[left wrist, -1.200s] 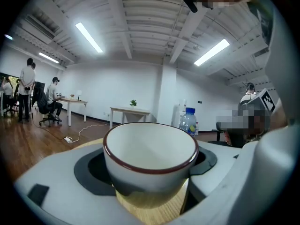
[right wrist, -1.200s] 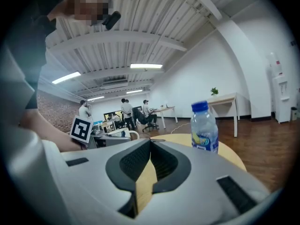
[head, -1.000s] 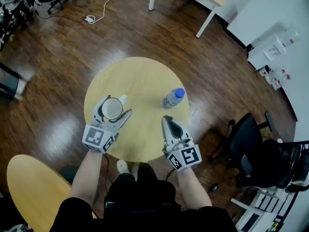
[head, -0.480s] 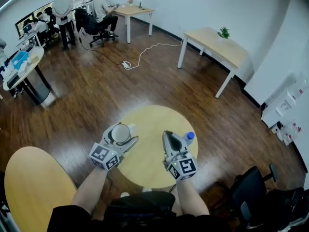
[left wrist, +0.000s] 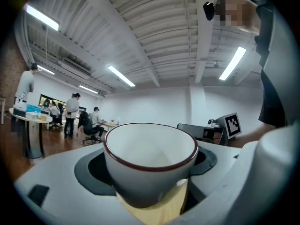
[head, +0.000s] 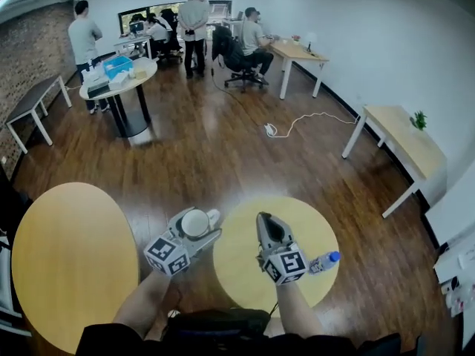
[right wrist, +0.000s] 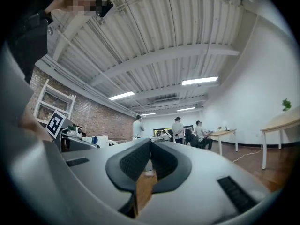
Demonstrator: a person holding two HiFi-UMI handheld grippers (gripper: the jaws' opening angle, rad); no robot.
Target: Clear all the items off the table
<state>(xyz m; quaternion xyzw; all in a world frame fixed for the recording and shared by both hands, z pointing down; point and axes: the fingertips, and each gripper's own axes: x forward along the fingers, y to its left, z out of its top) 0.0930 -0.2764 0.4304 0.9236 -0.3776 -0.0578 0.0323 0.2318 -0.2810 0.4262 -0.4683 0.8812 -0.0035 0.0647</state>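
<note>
Holding the cup between its wide-set jaws, the left hand-held gripper presses on two sides of it. The cup is white, with a thin dark red line round the rim, and we look into its pale inside. In the head view it shows just beside the left edge of the round yellow table.

The right hand-held gripper shows over this table, and its jaws are closed together with nothing between them. A clear water bottle with a blue cap is on the table, just to the right of the right hand-held gripper. A bigger round table is at the left, apart from the cup.

Farther on the wooden floor lies a power strip with a white cable, and several people stand or sit near desks.

On each marker cube we see black and white squares. The label of the bottle is too small to read.
</note>
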